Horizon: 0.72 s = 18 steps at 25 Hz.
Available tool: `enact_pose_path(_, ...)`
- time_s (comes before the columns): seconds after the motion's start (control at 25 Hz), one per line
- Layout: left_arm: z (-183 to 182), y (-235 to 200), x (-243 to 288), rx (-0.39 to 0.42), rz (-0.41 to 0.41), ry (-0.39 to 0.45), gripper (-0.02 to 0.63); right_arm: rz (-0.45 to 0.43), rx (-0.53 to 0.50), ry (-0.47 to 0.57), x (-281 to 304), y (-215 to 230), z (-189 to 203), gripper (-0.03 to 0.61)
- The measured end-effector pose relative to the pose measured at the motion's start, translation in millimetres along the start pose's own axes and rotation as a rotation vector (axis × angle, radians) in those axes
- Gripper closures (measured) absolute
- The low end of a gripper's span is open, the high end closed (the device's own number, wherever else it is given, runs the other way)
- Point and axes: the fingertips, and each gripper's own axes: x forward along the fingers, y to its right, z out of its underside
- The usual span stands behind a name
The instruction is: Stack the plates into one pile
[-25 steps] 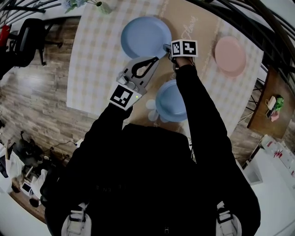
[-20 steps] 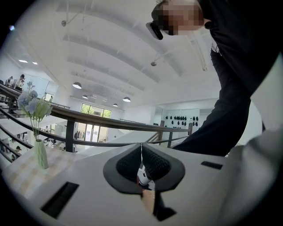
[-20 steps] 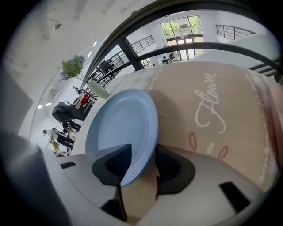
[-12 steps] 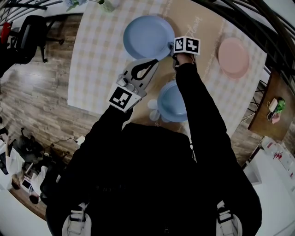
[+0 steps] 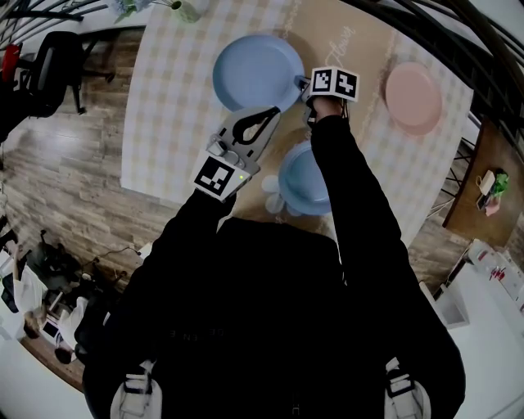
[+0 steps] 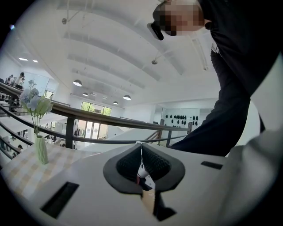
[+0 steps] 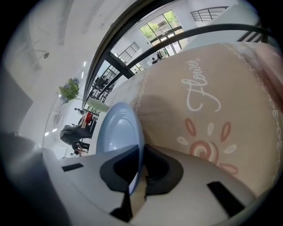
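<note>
A large blue plate (image 5: pixel 258 72) (image 7: pixel 118 132) lies at the far side of the table. My right gripper (image 5: pixel 300 83) (image 7: pixel 140 152) has just been closing and is shut on that plate's near right rim, which runs between its dark pads. A smaller blue plate (image 5: pixel 304 178) sits close to me, partly under my right sleeve. A pink plate (image 5: pixel 413 96) lies apart at the far right. My left gripper (image 5: pixel 268 112) (image 6: pixel 141 148) hovers between the two blue plates, shut with nothing between its pads and touching neither plate.
A beige runner (image 7: pixel 212 88) with flower print covers the table's middle over a checked cloth (image 5: pixel 164 106). A vase with flowers (image 5: pixel 184 10) (image 6: pixel 40 145) stands at the far left edge. A black chair (image 5: pixel 49 65) stands left of the table, and a railing (image 5: pixel 458 41) curves behind it.
The right gripper's jaws have closed onto the large blue plate's rim and its marker cube has rolled a little. The left gripper has stayed put.
</note>
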Motion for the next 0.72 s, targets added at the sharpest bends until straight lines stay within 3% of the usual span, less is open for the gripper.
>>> enact_pose_path(0.72,-5.1,34.2,-3.6,0.052,0.043,-0.018,0.594,-0.071,0.101,0.110,-78.7,21.6,23.1,0.548)
